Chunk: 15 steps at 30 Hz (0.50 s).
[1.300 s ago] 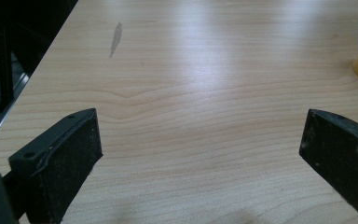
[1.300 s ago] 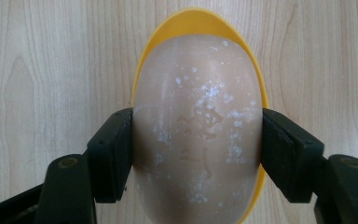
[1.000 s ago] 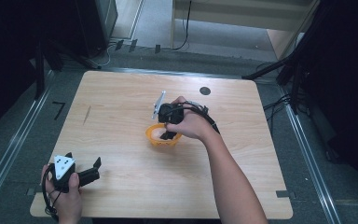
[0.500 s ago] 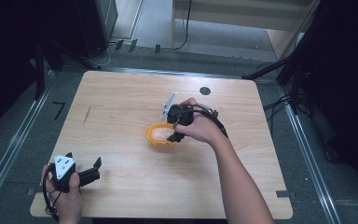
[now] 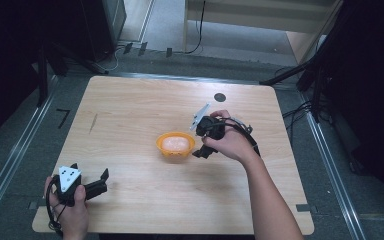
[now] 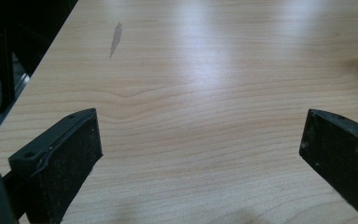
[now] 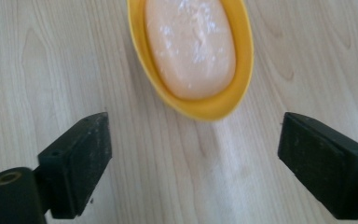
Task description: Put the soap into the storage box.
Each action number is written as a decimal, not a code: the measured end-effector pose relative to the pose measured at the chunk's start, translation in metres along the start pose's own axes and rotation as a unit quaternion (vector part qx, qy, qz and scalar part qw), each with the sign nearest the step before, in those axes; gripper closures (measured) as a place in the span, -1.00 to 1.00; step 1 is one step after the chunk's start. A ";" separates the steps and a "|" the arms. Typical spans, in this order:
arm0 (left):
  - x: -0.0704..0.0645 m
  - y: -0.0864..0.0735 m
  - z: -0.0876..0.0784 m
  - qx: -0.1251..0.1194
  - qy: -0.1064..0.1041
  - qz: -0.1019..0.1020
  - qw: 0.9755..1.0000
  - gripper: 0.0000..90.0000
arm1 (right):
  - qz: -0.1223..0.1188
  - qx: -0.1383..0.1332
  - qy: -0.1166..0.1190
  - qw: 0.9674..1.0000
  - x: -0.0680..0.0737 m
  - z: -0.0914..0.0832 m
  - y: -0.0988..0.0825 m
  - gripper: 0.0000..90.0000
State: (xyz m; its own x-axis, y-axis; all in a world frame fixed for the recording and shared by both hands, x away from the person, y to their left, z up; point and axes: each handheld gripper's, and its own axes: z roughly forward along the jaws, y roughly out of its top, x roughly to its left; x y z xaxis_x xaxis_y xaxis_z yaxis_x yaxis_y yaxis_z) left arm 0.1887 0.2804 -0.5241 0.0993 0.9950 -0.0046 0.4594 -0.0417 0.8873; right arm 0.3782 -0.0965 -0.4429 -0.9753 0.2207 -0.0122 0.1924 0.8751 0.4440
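- Right gripper (image 5: 198, 150) sits just beside the yellow dish (image 5: 175, 144) mid-desk (image 5: 130, 110); its jaws have just been opening and stand wide, nothing between them.
- Pale soap bar (image 7: 190, 46) lies in the dish, straight ahead of those jaws, long axis running away from them.
- Left gripper (image 5: 101, 182) waits at the near-left corner, well apart, jaws wide and empty.
- The right hand looks far nearer for any move.

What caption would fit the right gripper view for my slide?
Open right gripper over the wooden table, just short of a yellow dish holding a pale orange soap bar.
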 end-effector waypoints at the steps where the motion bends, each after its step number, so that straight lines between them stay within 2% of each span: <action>1: 0.000 0.000 0.000 0.000 0.000 0.000 1.000 -1.00 | 0.004 0.003 0.000 1.000 0.001 -0.001 -0.003 -0.83; 6: -0.001 0.000 0.000 0.000 0.001 0.001 1.000 -1.00 | 0.012 -0.001 -0.003 1.000 0.006 -0.002 -0.017 -0.91; 15: -0.001 0.000 0.000 -0.001 0.000 0.002 1.000 -1.00 | 0.041 -0.001 -0.004 0.999 0.010 -0.003 -0.050 -0.96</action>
State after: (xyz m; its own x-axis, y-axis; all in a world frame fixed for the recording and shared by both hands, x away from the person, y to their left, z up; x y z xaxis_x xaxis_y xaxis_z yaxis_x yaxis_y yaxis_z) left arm 0.1886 0.2798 -0.5241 0.1005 0.9949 -0.0012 0.4581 -0.0452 0.8878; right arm 0.3583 -0.1394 -0.4620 -0.9551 0.2958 0.0168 0.2721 0.8533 0.4447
